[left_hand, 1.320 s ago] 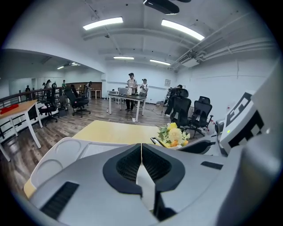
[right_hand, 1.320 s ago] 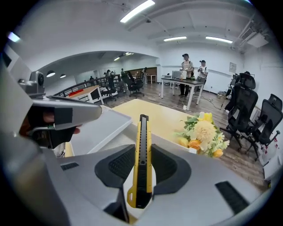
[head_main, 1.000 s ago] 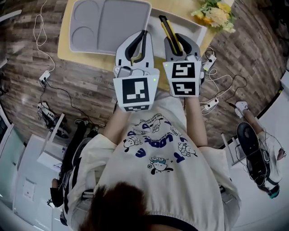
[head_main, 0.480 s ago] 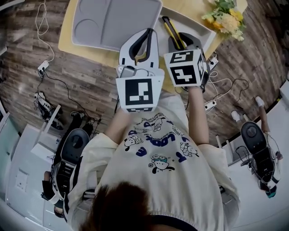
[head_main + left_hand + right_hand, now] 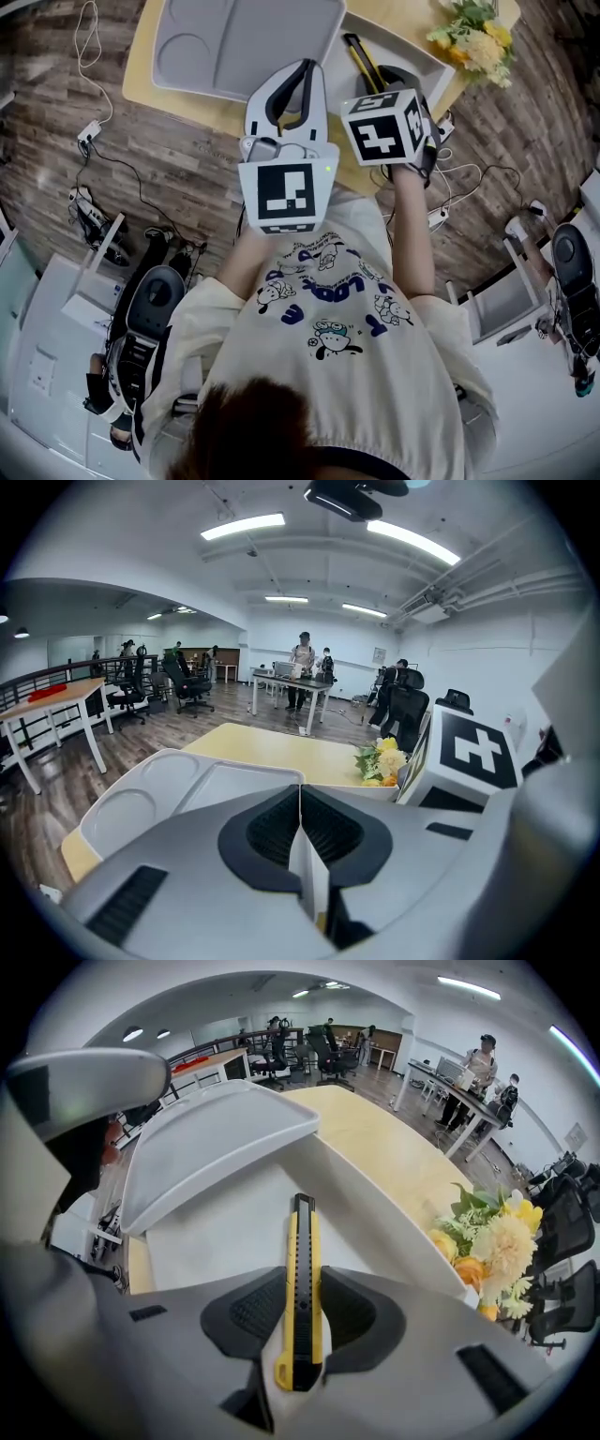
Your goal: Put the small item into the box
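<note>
A yellow and black utility knife (image 5: 302,1279) is clamped between the pads of my right gripper (image 5: 302,1302), its blade end pointing forward. The knife (image 5: 361,58) hangs over the shallow white box (image 5: 412,49) on the yellow table; the box floor (image 5: 225,1232) shows beneath it in the right gripper view. My left gripper (image 5: 304,73) is beside it on the left, over the table's near edge, its jaws pressed together with nothing between them (image 5: 300,813). The right gripper's marker cube (image 5: 473,752) shows at the right of the left gripper view.
A grey compartment tray (image 5: 234,42) lies left of the box, partly over its edge (image 5: 216,1133). A bunch of yellow flowers (image 5: 473,33) stands at the table's right corner. Cables and power strips (image 5: 94,141) lie on the wood floor; office chairs stand around.
The right gripper, still holding the knife, has tilted and shifted slightly right and forward over the box. The left gripper has stayed nearly still.
</note>
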`<action>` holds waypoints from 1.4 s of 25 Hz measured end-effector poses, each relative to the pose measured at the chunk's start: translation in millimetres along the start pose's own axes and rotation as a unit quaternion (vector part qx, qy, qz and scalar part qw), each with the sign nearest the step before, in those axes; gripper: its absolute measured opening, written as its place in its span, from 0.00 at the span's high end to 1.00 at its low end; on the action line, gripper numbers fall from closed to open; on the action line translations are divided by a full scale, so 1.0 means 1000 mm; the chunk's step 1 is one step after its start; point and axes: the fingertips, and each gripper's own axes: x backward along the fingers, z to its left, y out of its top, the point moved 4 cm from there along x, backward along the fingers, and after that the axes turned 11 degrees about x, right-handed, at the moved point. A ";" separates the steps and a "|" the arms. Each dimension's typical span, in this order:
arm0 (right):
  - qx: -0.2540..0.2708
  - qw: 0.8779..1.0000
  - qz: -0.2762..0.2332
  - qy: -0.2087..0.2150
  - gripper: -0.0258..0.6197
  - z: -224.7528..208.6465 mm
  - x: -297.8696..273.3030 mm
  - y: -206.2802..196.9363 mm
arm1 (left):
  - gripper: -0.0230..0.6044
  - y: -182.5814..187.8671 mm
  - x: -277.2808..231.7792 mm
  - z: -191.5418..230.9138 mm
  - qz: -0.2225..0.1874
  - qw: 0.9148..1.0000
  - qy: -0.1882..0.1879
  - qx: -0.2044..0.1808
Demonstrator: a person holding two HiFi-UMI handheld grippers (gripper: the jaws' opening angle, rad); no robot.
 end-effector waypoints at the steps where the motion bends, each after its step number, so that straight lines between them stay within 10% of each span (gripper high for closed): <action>1: 0.004 1.000 0.003 -0.002 0.76 0.000 -0.001 0.000 | 0.93 0.000 0.000 0.001 0.000 1.000 0.001 0.000; 15: -0.069 0.993 -0.080 -0.044 0.76 -0.009 0.041 0.011 | 0.93 0.017 0.017 0.000 -0.024 1.000 -0.012 -0.010; 35: -0.230 0.874 -0.365 -0.224 0.89 -0.023 0.222 0.023 | 0.93 0.101 0.060 -0.061 -0.136 0.983 -0.104 -0.073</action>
